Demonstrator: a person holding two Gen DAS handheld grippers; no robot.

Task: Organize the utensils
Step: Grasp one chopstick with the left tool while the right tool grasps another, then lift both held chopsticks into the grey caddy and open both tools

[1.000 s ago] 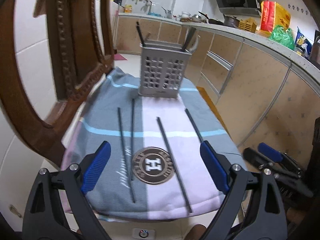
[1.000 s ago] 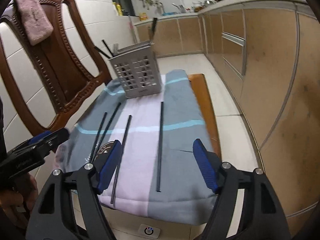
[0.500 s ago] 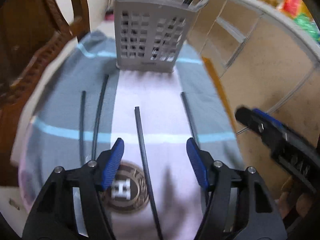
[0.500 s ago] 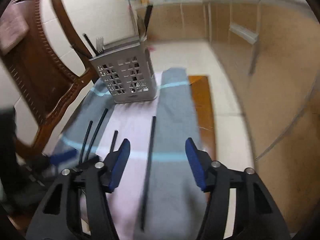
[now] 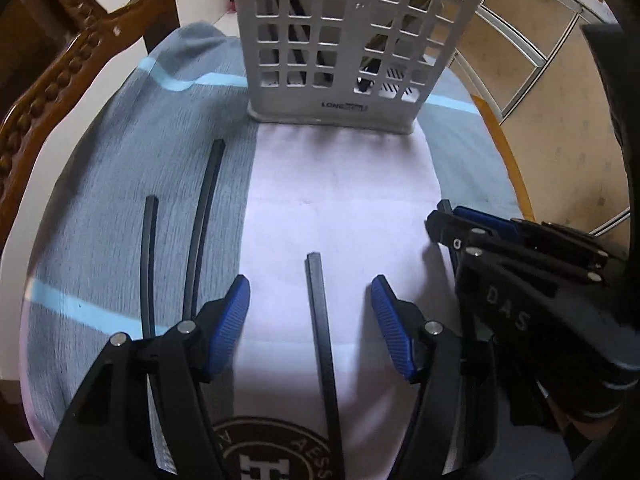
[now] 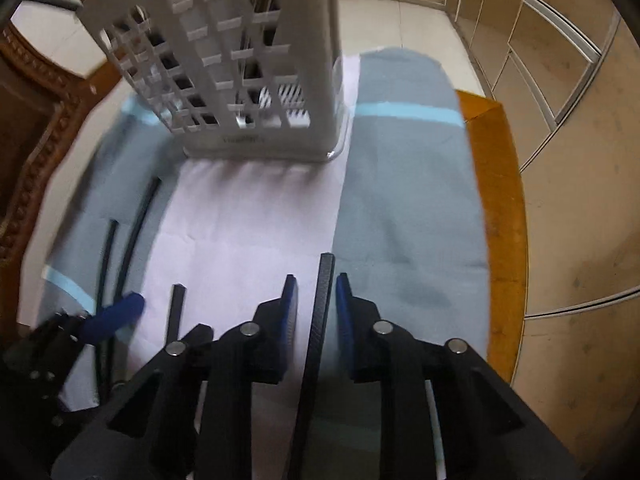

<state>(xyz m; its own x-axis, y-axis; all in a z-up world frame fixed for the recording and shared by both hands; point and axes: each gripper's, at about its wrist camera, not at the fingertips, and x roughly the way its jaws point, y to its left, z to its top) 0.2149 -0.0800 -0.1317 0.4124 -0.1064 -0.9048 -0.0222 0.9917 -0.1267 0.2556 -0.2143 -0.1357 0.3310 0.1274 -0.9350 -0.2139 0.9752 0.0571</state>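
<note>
Several black chopsticks lie on a grey and white towel point(image 5: 340, 208) in front of a grey slotted utensil holder point(image 5: 344, 40) with utensils standing in it. My left gripper point(image 5: 310, 282) points down over one chopstick point(image 5: 320, 320). Its jaws are closing, still wide of the stick on both sides. My right gripper point(image 6: 316, 286) straddles the rightmost chopstick point(image 6: 322, 312). Those jaws are closing too, with a thin gap left beside the stick. Two more chopsticks point(image 5: 202, 232) lie to the left. The right gripper point(image 5: 480, 240) also shows at the right of the left wrist view.
A carved wooden chair point(image 5: 60, 80) stands close on the left. The towel covers a wooden top whose orange edge point(image 6: 500, 208) shows on the right. Beige kitchen cabinets point(image 6: 560, 60) and floor lie beyond. The holder point(image 6: 240, 80) stands at the towel's far end.
Both grippers have come forward and down towards the towel, each now astride a chopstick. Both pairs of jaws have narrowed, the right pair far more.
</note>
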